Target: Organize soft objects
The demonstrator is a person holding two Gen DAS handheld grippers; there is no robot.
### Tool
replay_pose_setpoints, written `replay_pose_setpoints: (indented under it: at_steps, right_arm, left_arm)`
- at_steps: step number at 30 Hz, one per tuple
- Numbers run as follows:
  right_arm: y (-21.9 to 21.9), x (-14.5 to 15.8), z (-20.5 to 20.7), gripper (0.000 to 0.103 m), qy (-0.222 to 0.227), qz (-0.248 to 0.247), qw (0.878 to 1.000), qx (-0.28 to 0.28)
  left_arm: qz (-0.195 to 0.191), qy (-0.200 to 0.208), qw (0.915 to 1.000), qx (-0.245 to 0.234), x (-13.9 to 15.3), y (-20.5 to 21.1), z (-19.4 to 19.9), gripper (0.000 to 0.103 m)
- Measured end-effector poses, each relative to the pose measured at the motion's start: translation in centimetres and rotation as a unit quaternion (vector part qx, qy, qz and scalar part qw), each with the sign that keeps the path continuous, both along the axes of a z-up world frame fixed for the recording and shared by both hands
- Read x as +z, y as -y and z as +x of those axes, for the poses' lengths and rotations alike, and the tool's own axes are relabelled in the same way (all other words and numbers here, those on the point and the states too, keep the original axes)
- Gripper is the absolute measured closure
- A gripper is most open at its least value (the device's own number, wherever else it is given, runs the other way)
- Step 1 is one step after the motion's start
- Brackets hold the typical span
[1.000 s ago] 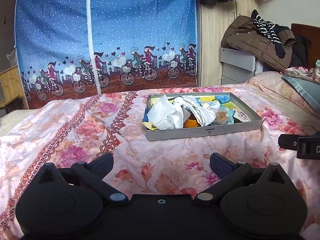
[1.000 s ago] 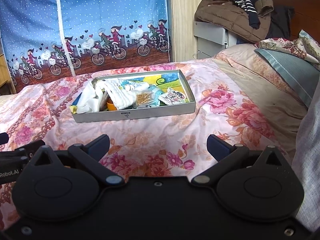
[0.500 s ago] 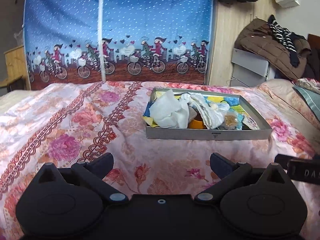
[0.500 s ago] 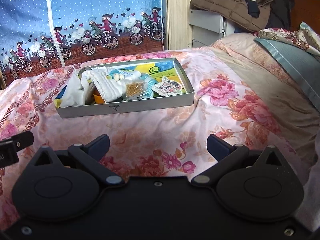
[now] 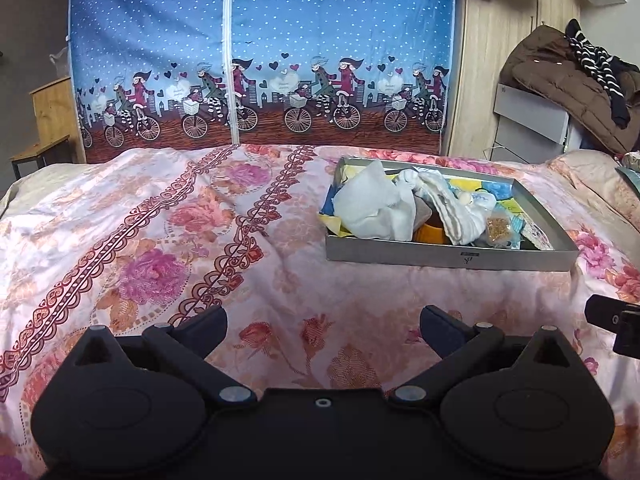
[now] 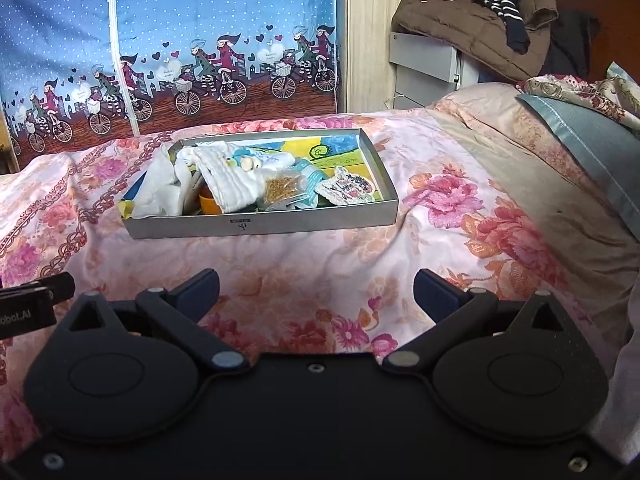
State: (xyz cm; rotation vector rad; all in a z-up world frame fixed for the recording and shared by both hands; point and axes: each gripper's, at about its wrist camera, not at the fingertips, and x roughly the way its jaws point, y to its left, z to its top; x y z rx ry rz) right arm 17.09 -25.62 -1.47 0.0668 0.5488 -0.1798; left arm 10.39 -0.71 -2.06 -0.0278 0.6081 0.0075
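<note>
Soft objects: crumpled white cloths (image 5: 374, 208) in shallow grey metal tray (image 5: 448, 257), long axis crosswise.
Direction: 1 o'clock from left gripper (image 5: 323, 330), 11 o'clock from right gripper (image 6: 316, 294).
Grippers: both wide, empty.

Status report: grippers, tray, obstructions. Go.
Left gripper and right gripper: jaws open, empty, short of the tray. White cloths heaped inside, untouched. Bedspread between: nothing in the way.

Bed (image 5: 168, 240): covered by a pink floral bedspread (image 6: 460, 216) with a red lace-pattern band running toward 12 o'clock. Directly on it: one shallow grey tray (image 6: 260, 226), at 1 o'clock in the left wrist view and 11 o'clock in the right, heaped with soft items. Blue-grey pillow (image 6: 592, 148) and patterned bedding (image 6: 576, 92) at 2 o'clock, right wrist view.
</note>
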Motion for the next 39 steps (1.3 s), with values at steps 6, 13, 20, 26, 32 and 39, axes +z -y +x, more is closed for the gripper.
replay_pose_setpoints:
  at_steps: [6, 13, 20, 26, 32, 39]
  right_arm:
    - [0.31, -0.22, -0.03, 0.000, -0.001, 0.003, 1.000, -0.001]
    - [-0.16, -0.31, 0.03, 0.000, -0.003, 0.002, 1.000, 0.003]
    - [0.10, -0.34, -0.08, 0.000, -0.004, 0.012, 1.000, 0.001]
    - [0.00, -0.39, -0.06, 0.000, -0.005, 0.011, 1.000, 0.003]
    - [-0.13, -0.38, -0.03, 0.000, -0.006, 0.012, 1.000, 0.002]
    - [-0.18, -0.43, -0.03, 0.000, -0.008, 0.012, 1.000, 0.003]
  left_arm:
    - [0.001, -0.002, 1.0000, 0.002, 0.14, 0.19, -0.16, 0.001]
    - [0.014, -0.009, 0.9998, -0.006, -0.30, 0.59, 0.09, 0.001]
    - [0.012, -0.005, 0.9999, -0.008, -0.17, 0.70, -0.20, 0.001]
    - [0.015, -0.006, 0.9998, -0.010, -0.23, 0.86, -0.23, 0.001]
    - [0.014, -0.008, 0.9998, -0.010, -0.27, 0.84, -0.22, 0.001]
    - [0.016, -0.008, 0.9998, -0.012, -0.34, 0.89, -0.25, 0.001]
